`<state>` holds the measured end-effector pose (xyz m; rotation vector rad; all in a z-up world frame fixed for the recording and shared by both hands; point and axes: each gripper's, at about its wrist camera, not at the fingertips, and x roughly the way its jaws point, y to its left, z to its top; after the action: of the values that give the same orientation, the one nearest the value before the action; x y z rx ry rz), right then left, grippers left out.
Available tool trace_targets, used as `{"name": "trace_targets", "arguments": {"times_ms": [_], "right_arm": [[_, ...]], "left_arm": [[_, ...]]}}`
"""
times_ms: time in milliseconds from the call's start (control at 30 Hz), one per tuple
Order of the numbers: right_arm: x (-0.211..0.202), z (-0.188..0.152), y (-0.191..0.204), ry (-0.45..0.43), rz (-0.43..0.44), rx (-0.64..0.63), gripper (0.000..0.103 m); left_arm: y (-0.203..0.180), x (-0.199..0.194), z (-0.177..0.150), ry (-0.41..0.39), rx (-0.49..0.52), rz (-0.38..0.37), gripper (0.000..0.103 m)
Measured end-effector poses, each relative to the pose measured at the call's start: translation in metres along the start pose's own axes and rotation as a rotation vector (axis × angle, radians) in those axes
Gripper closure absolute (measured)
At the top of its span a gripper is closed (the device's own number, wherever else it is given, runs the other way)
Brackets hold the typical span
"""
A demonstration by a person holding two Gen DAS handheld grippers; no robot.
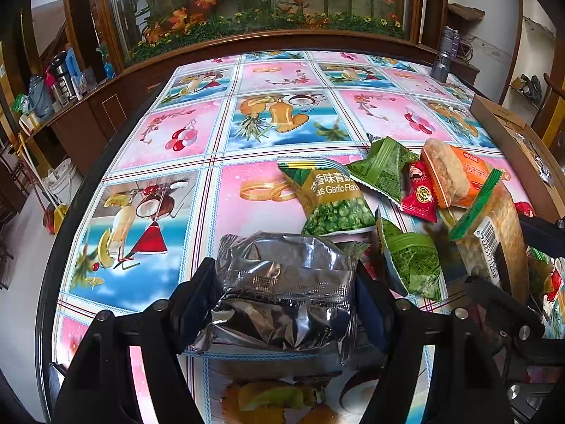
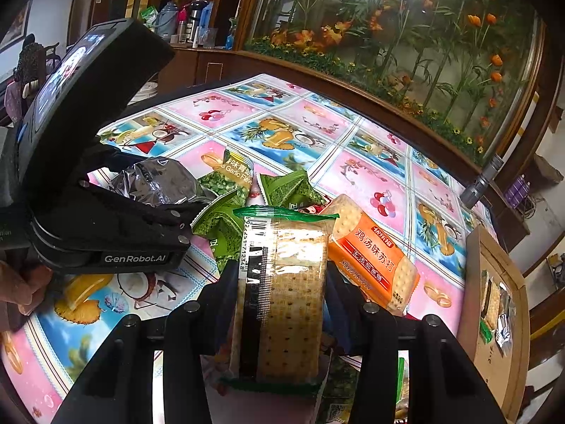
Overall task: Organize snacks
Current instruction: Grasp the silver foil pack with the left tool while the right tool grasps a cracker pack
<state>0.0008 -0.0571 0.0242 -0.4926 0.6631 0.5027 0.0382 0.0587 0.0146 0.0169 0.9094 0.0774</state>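
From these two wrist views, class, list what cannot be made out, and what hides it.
1. Crinkled silver foil packet: printed side faces away, left wrist view.
2. Brown cardboard box: contents cut by frame edge, right wrist view.
3. Green-edged clear cracker pack: lower end hidden by right gripper.

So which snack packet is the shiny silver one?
It's the crinkly silver foil packet squeezed in the left gripper. The other packets are green, orange or red, and the right gripper holds a clear-wrapped cracker pack instead.
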Motion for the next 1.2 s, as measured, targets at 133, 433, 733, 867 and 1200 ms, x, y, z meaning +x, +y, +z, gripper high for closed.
{"name": "trace_targets", "arguments": {"times_ms": [133,433,733,867,1200], "right_arm": [[0.0,0.001,0.0,-0.002,0.0,0.001,0.052],[-0.001,0.001,-0.001,-0.007,-0.002,0.005,0.052],[-0.006,0.003,-0.007,-0.034,0.002,0.049,0.052],[-0.008,0.004,-0.009,-0.046,0.004,0.066,0.052],[-0.012,0.004,-0.015,-0.071,0.019,0.104,0.052]], "left_arm": [[0.0,0.0,0.0,0.0,0.001,0.0,0.03],[0.0,-0.006,0.002,-0.02,0.001,-0.007,0.03],[-0.001,-0.015,0.004,-0.074,0.002,0.015,0.03],[0.0,-0.019,0.005,-0.104,0.005,0.056,0.03],[-0.004,-0.021,0.005,-0.131,0.032,0.11,0.03]]}}
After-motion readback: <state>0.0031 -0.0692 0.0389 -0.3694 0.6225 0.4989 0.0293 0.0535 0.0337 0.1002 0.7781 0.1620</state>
